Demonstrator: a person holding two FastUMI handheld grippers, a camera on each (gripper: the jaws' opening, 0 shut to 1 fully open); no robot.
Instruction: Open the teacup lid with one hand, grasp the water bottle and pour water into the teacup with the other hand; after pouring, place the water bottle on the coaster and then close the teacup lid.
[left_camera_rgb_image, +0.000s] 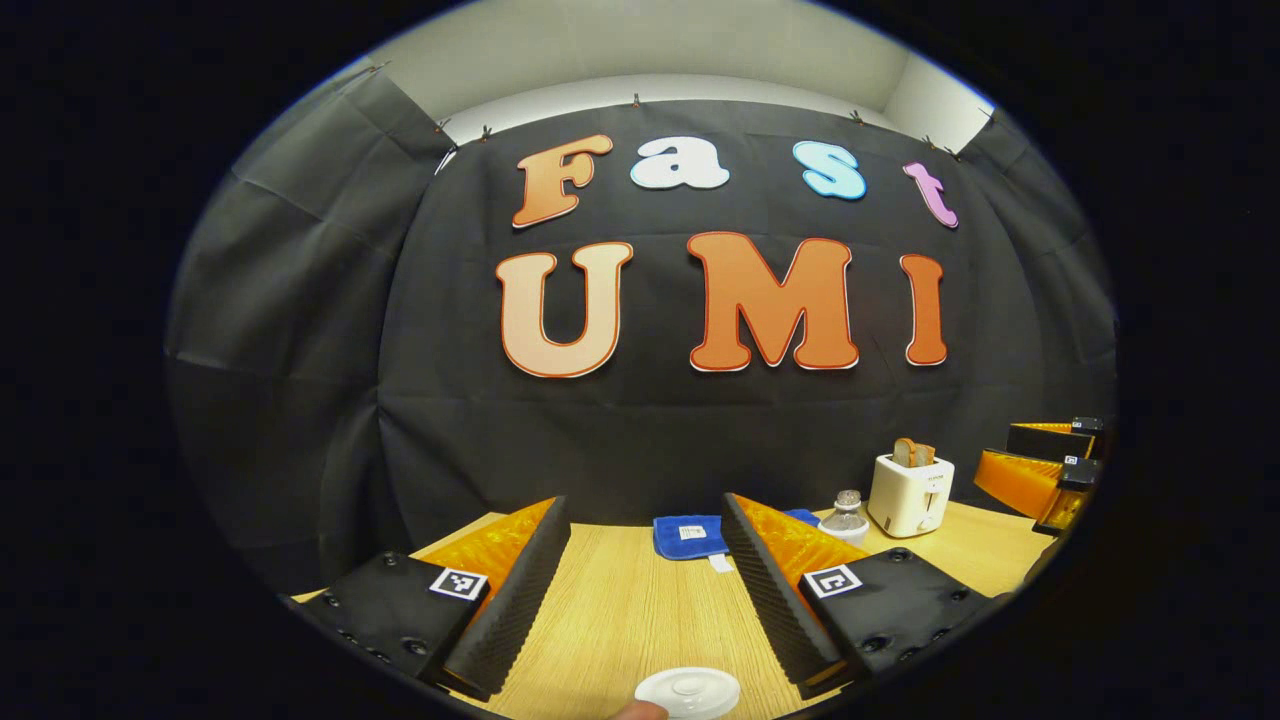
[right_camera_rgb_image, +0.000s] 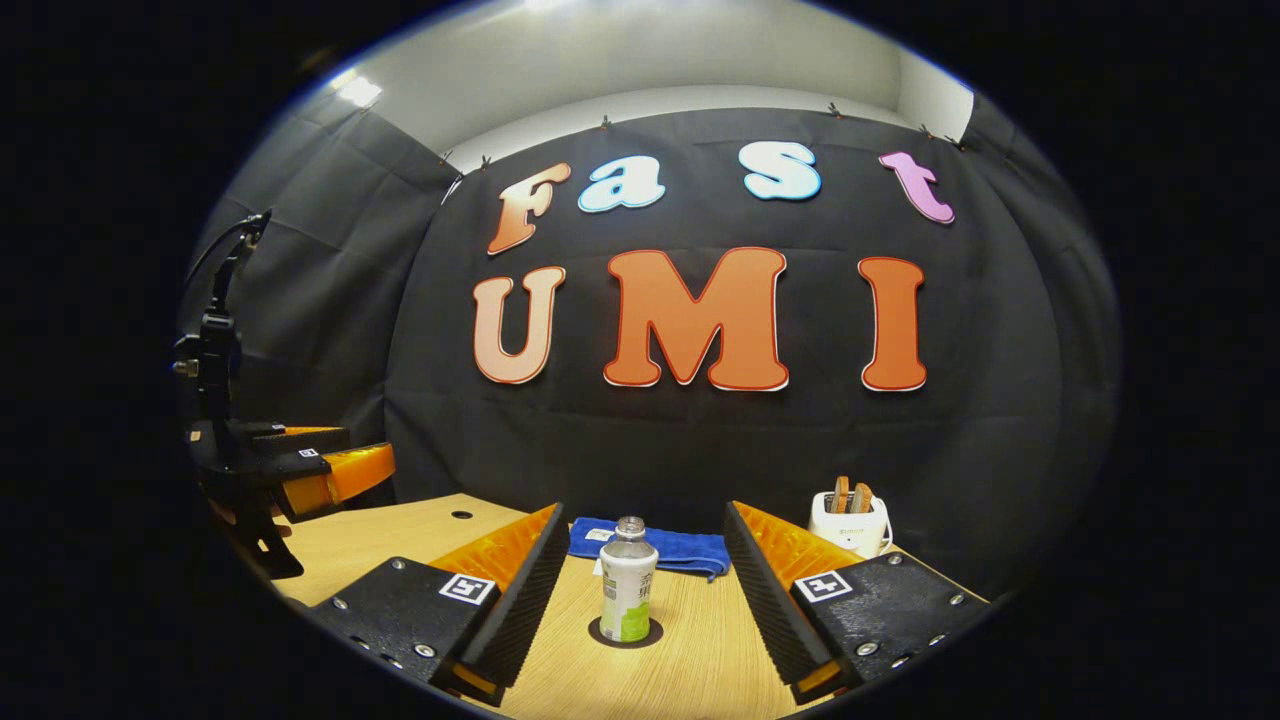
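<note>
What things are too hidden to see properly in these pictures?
- Teacup: in the left gripper view just its lid shows, cut by the bottom edge.
- Cloth: partly behind the left tool finger.
- Bottle in the left gripper view: lower part behind that finger.
- Coaster in the right gripper view: mostly under the bottle.
- Bottle's water level: cannot tell.
</note>
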